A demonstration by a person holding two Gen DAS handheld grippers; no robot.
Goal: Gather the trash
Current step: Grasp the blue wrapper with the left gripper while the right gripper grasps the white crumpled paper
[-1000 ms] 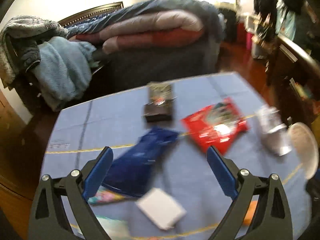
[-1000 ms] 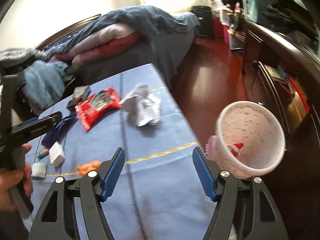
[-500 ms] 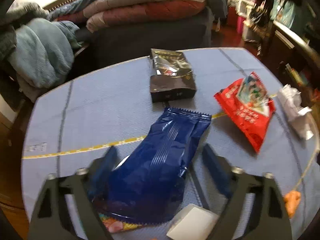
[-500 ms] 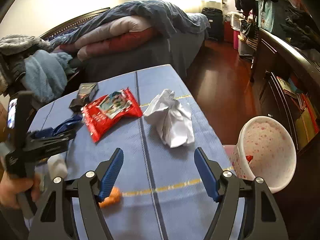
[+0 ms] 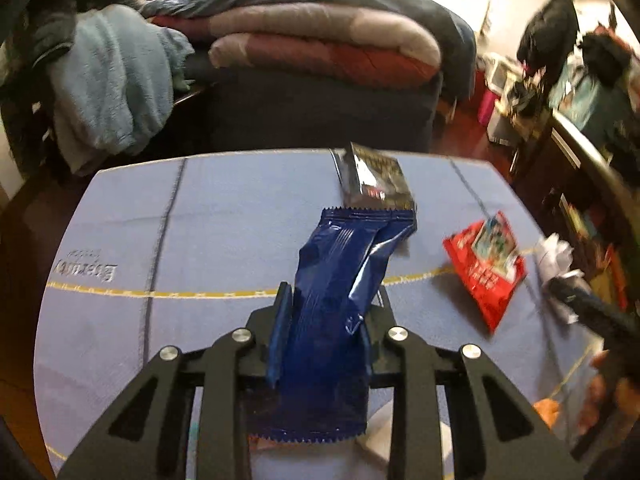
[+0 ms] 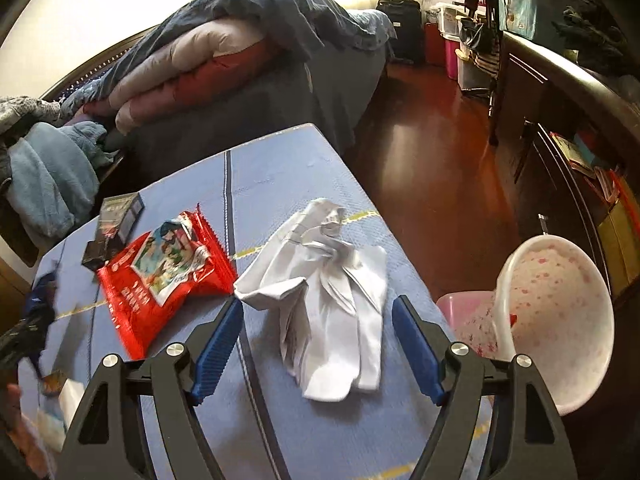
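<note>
Because the blue wrapper (image 5: 336,300) was thin crinkled foil, light and limp, it drooped over the blue tablecloth (image 5: 224,216) while the left gripper (image 5: 326,316) pinched it across its lower middle, jaws closed on it, its serrated top edge pointing to 12 o'clock toward the dark box (image 5: 376,178). It looked slippery, so a grip well in from the edge seemed wise. At 3 o'clock from it lay the red snack packet (image 5: 486,268), equally light and likely best taken flat by one sealed end. Further right, the crumpled white paper (image 6: 324,292) sat between the spread jaws of the right gripper (image 6: 318,344), which held nothing; soft and springy, it would probably compress, so closing on its bunched centre seemed soundest. The pink-speckled bin (image 6: 556,320) stood off the table edge at 3 o'clock from the paper.
</note>
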